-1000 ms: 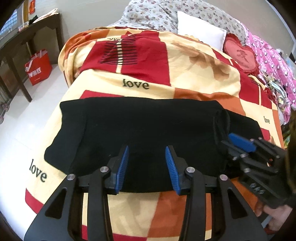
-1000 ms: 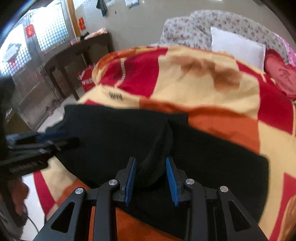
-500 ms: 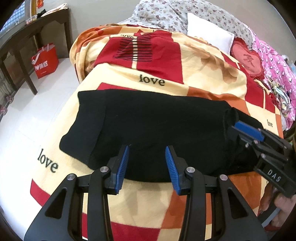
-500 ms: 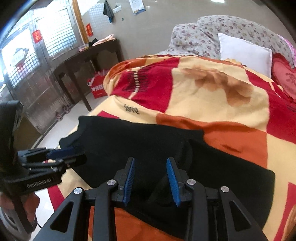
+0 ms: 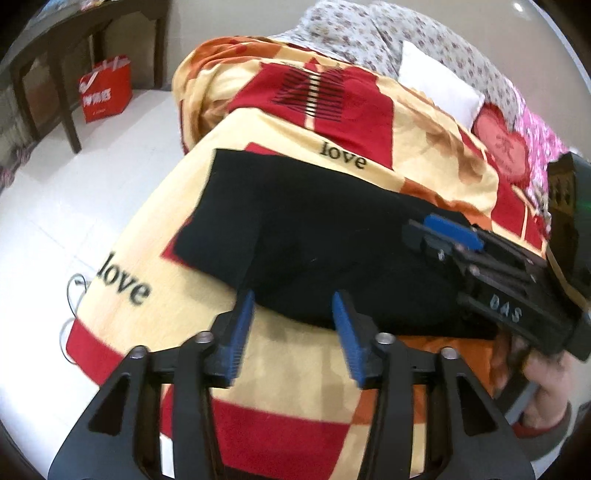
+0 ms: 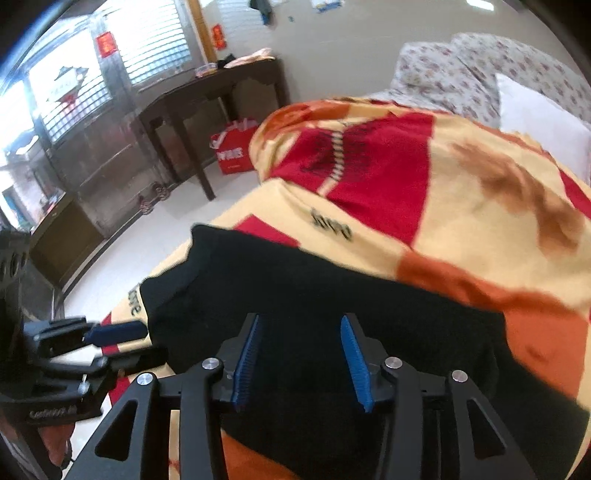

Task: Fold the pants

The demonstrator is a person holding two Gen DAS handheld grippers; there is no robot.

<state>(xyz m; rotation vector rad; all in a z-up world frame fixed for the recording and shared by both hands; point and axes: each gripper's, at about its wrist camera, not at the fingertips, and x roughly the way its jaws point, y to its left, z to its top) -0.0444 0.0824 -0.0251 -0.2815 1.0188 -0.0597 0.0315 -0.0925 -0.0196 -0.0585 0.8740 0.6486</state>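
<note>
The black pants point(image 5: 332, 236) lie folded into a long band across the near part of the bed, on a blanket point(image 5: 436, 155) of red, cream and orange blocks printed with the word "love". One end reaches toward the bed's edge by the floor; the other runs under the right gripper.

Around them, a white pillow point(image 5: 439, 88) and a floral quilt point(image 5: 373, 33) sit at the head of the bed, with a red heart cushion point(image 5: 498, 144) beside pink patterned bedding. A red shopping bag point(image 5: 105, 88) stands on the white floor under a dark wooden side table point(image 6: 210, 99). A thin cable point(image 5: 74, 295) lies on the floor by the bed corner. Nothing lies on top of the pants.

The left gripper point(image 5: 291, 328) tilts down over the near edge of the cloth, its blue-padded fingers spreading and nothing between them. The right gripper point(image 6: 301, 360) hangs over the middle of the dark fabric, its fingers also opening; the cloth looks to lie below them rather than pinched, though blur makes that hard to confirm.

The left wrist view shows the person's hand point(image 5: 543, 376) gripping the right gripper's handle. The right wrist view alone shows the metal-barred window point(image 6: 74, 85) and the left gripper from the side, over the blanket's corner.
</note>
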